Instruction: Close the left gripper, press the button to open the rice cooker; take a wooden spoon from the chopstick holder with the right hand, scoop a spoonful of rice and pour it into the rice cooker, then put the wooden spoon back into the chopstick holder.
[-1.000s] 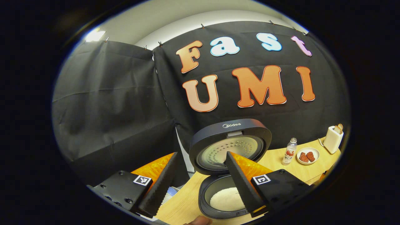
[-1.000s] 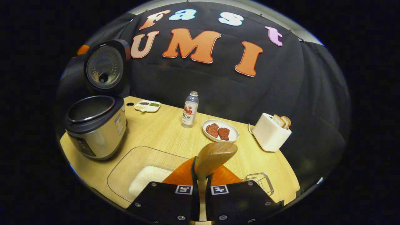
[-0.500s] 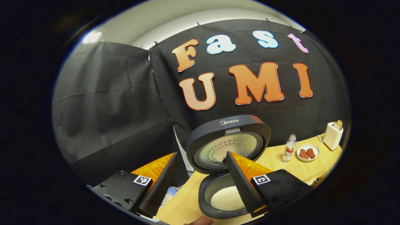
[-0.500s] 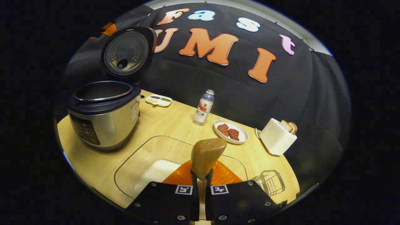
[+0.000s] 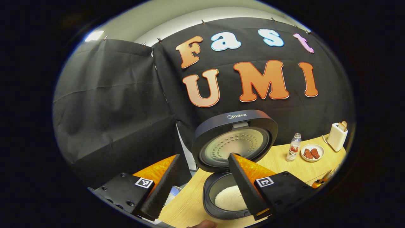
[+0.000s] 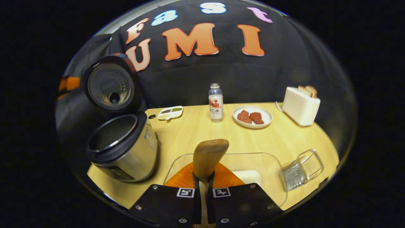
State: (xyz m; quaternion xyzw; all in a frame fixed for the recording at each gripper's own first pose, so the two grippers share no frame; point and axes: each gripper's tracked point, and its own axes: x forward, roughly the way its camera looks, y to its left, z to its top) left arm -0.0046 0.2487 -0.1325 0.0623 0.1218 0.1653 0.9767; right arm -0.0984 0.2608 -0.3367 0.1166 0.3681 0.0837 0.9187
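My right gripper [image 6: 202, 180] pinches the wooden spoon [image 6: 208, 155]; the rice cooker [image 6: 121, 145] sits lid-up at nine o'clock. My left gripper [image 5: 202, 186] is spread.

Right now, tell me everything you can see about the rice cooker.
The rice cooker stands at the table's left end with its lid swung fully up. Its body looks like brushed metal under a dark top collar, with a dark panel low on the front. The round inner lid plate is pale metal, dotted with small holes. In the left gripper view, white rice lies inside the pot. Neither gripper touches it.
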